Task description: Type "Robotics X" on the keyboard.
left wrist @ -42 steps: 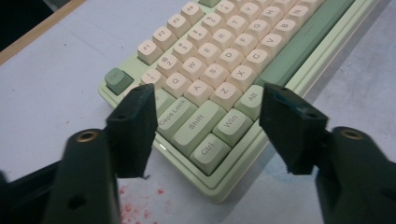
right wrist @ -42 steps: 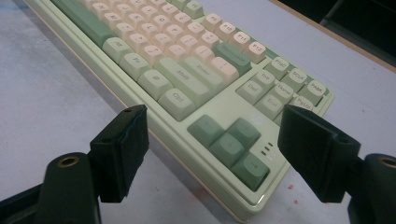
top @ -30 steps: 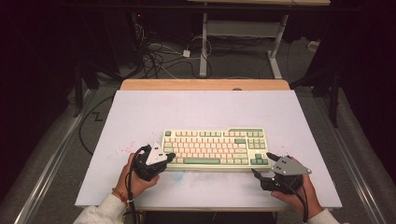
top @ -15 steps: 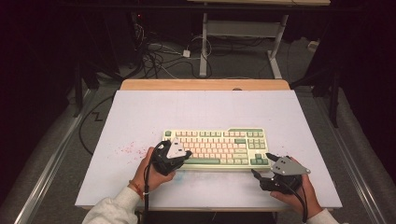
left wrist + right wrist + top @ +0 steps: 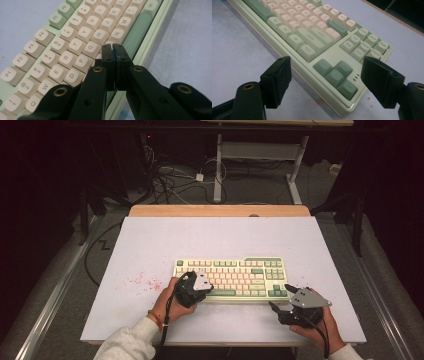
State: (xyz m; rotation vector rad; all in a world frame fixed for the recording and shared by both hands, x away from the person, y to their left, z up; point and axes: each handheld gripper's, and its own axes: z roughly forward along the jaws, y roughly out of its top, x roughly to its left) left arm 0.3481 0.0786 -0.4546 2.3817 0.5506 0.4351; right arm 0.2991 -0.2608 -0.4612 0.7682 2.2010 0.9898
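A pale green keyboard (image 5: 230, 272) with cream and green keys lies on the white table (image 5: 210, 237), toward its near side. My left gripper (image 5: 204, 289) hangs over the keyboard's lower left keys. In the left gripper view its jaws are pressed together, the left gripper (image 5: 113, 50) tip just above the bottom letter row, beside the green space bar (image 5: 138, 30); nothing is between them. My right gripper (image 5: 280, 297) rests on the table off the keyboard's front right corner. In the right gripper view the right gripper (image 5: 327, 75) stands wide open, framing the green arrow keys (image 5: 335, 73) without touching them.
Red specks (image 5: 145, 281) mark the table left of the keyboard. A wooden strip (image 5: 220, 211) runs along the table's far edge. Beyond it, cables (image 5: 170, 180) lie on the floor by a metal desk leg (image 5: 218, 165). Grey rails flank the table.
My left hand has moved right, from the keyboard's front left corner to over its lower left keys. The right hand and the keyboard have stayed put.
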